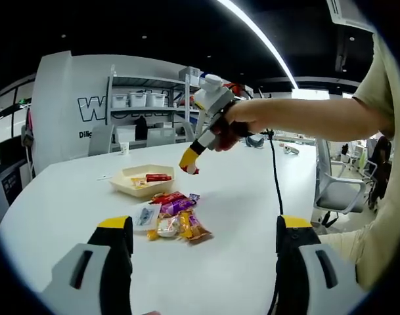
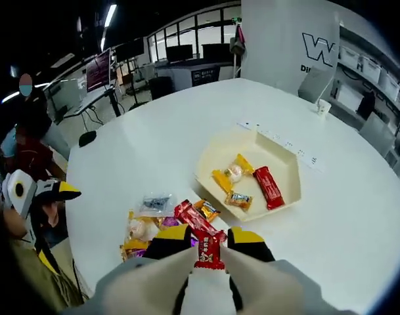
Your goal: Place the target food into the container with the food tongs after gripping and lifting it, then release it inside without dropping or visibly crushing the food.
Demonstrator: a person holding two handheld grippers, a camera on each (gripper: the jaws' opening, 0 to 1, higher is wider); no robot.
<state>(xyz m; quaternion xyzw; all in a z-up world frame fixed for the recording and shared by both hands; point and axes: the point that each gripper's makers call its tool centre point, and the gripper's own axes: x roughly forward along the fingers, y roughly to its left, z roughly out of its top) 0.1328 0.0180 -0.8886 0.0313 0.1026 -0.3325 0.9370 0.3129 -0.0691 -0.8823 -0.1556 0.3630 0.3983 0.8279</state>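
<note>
In the left gripper view, the left gripper stands low over a round white table, its two yellow-tipped jaws spread wide apart with nothing between them. Just beyond the jaws lies a small pile of wrapped snacks in red, purple, orange and clear wrappers. Past the pile sits a shallow cream tray, holding a red-wrapped bar and a yellowish packet. Above and just right of the tray, a person's hand holds the right gripper off the table, its yellow tips pointing down with a bit of red wrapper showing at them. A black cable hangs from that hand. White shelves with storage bins stand against the far wall.

In the right gripper view, the right gripper has its jaws closed in on a red-wrapped candy, pinched upright between the yellow tips and lifted above the table. The snack pile lies below and to the left of the jaws. The cream tray rests further on, to the right, carrying a red bar, two orange packets and a pale round sweet. At the left edge the left gripper shows its yellow tip beside the person's sleeve.
</note>
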